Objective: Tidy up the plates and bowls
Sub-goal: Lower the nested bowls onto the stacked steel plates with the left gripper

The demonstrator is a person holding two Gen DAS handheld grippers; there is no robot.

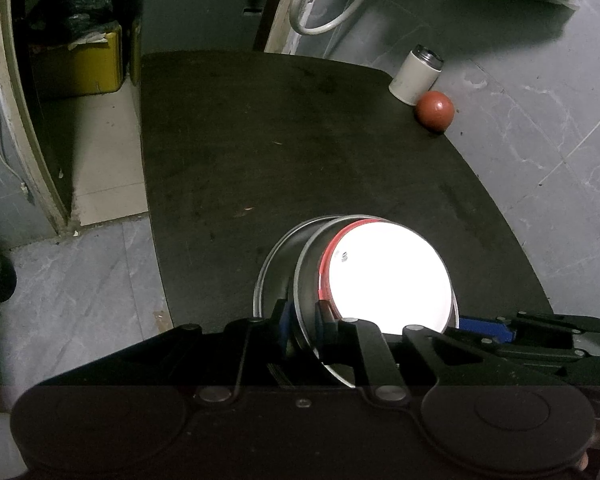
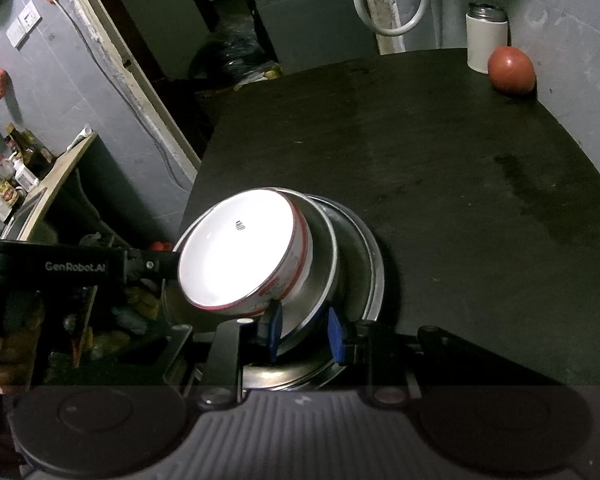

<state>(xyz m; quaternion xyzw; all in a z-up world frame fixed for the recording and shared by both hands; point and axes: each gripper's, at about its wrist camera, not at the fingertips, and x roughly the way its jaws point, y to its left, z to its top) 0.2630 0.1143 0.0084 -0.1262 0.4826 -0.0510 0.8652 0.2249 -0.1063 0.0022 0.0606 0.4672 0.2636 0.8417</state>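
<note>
A white bowl with a red rim (image 1: 388, 276) (image 2: 240, 256) sits nested in a steel bowl (image 1: 306, 284) (image 2: 320, 272), which rests on a steel plate (image 1: 272, 264) (image 2: 370, 280) on the dark table. My left gripper (image 1: 302, 320) is shut on the steel bowl's near rim, with blue fingers (image 1: 285, 322) either side. My right gripper (image 2: 306, 330) is shut on the steel bowl's rim at the other side. It shows in the left wrist view (image 1: 488, 330) at the right. The stack is tilted.
The dark table (image 1: 300, 140) (image 2: 440, 160) stretches ahead. A white canister (image 1: 416, 76) (image 2: 485, 38) and a red ball (image 1: 435, 111) (image 2: 511, 70) stand at its far right corner. A white hose (image 1: 324, 4) hangs behind. A cluttered shelf (image 2: 40, 184) lies left.
</note>
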